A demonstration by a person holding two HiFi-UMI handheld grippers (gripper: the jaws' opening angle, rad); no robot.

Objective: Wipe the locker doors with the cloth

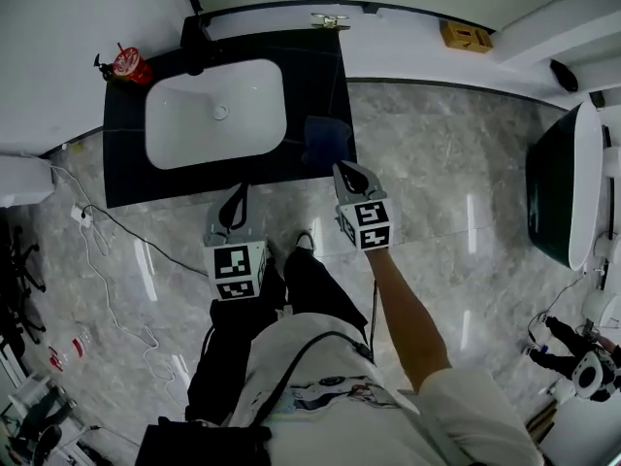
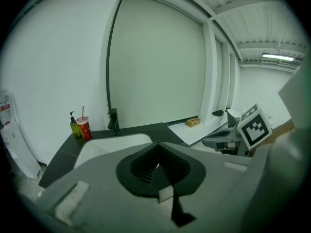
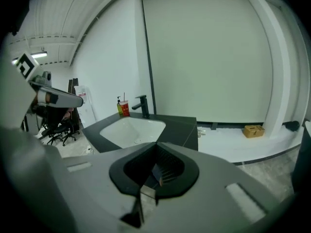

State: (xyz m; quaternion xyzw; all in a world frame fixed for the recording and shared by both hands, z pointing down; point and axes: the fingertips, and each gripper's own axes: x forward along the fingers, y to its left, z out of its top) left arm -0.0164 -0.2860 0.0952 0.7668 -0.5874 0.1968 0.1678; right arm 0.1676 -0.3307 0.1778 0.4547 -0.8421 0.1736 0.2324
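Note:
A dark blue cloth (image 1: 327, 140) lies on the black counter (image 1: 126, 168), near its front right corner. My right gripper (image 1: 343, 168) hovers just in front of the cloth with its jaws shut; in the right gripper view (image 3: 156, 171) a small bluish patch shows in the slit between the fingers, and I cannot tell if it is the cloth. My left gripper (image 1: 238, 190) hangs in front of the counter's front edge, its jaws shut on nothing, as the left gripper view (image 2: 156, 168) also shows. No locker doors are in view.
A white sink (image 1: 215, 112) is set in the counter, with a black faucet (image 1: 195, 50) and a red cup (image 1: 129, 65) behind it. Cables (image 1: 116, 233) trail over the marble floor at the left. A cardboard box (image 1: 466, 36) sits on the white ledge.

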